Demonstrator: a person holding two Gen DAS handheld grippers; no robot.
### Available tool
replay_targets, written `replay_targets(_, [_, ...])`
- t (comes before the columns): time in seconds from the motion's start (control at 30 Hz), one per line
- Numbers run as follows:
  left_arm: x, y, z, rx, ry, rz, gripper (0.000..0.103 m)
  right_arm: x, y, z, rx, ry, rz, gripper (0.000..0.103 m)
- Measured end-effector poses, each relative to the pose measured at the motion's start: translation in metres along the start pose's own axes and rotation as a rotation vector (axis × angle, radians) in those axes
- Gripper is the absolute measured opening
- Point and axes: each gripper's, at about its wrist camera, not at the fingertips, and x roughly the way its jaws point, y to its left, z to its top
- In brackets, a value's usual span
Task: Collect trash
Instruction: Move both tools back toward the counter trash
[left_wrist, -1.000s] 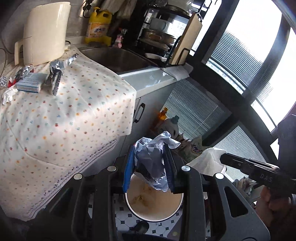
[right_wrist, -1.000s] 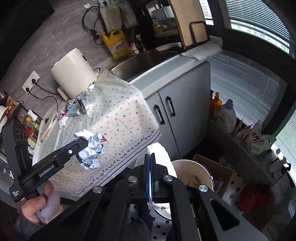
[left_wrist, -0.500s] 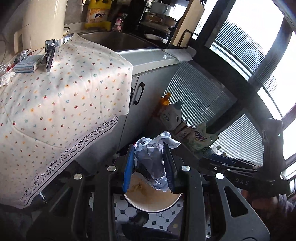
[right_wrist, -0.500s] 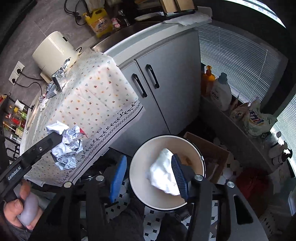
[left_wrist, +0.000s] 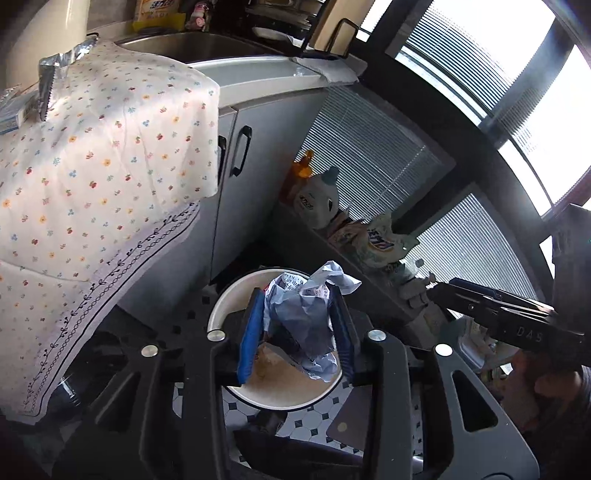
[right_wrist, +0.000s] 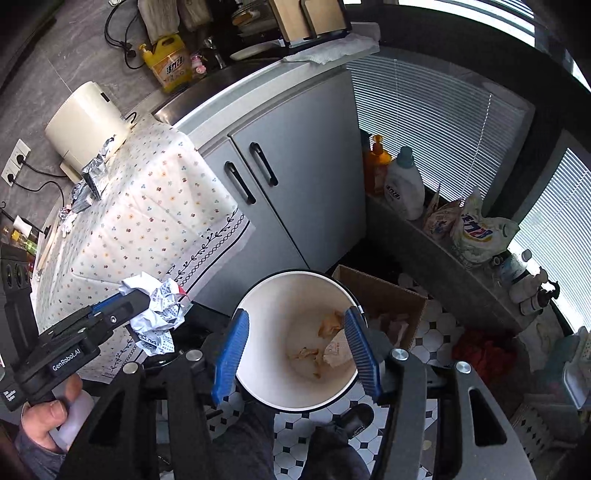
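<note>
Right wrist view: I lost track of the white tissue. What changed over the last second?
The right claw opened over the bin and dropped the tissue; nothing lies between its fingers. The left claw came down over the bin, jaws opening, crumpled paper still between them. Tablecloth litter stayed.

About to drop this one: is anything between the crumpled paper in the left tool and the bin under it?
Nothing visible. The crumpled paper sits between the opening jaws of the left tool, directly over the uncovered bin. The right tool is open and empty over the bin too, though off to the side in the left wrist view.
</note>
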Motion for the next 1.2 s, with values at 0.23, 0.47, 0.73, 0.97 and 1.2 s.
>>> replay_targets(0.23, [-0.016,0.006,0.010,0.017,-0.038,-0.014,0.075,-0.011,0.002,-0.001,0.022,-0.022,-0.019,0.060])
replay_targets(0.47, [-0.052,0.042,0.019,-0.023,-0.089,0.053,0.083,-0.013,0.040,0.010,-0.015,-0.060,-0.019,0.085])
replay_targets(0.73, [-0.110,0.105,0.027,-0.103,-0.181,0.162,0.088,-0.002,0.121,0.035,-0.115,-0.087,0.050,0.095])
replay_targets(0.97, [-0.166,0.168,0.023,-0.206,-0.274,0.257,0.092,0.005,0.201,0.053,-0.223,-0.100,0.113,0.095])
replay_targets(1.2, [-0.203,0.222,0.012,-0.295,-0.326,0.316,0.092,0.017,0.270,0.062,-0.309,-0.098,0.160,0.095])
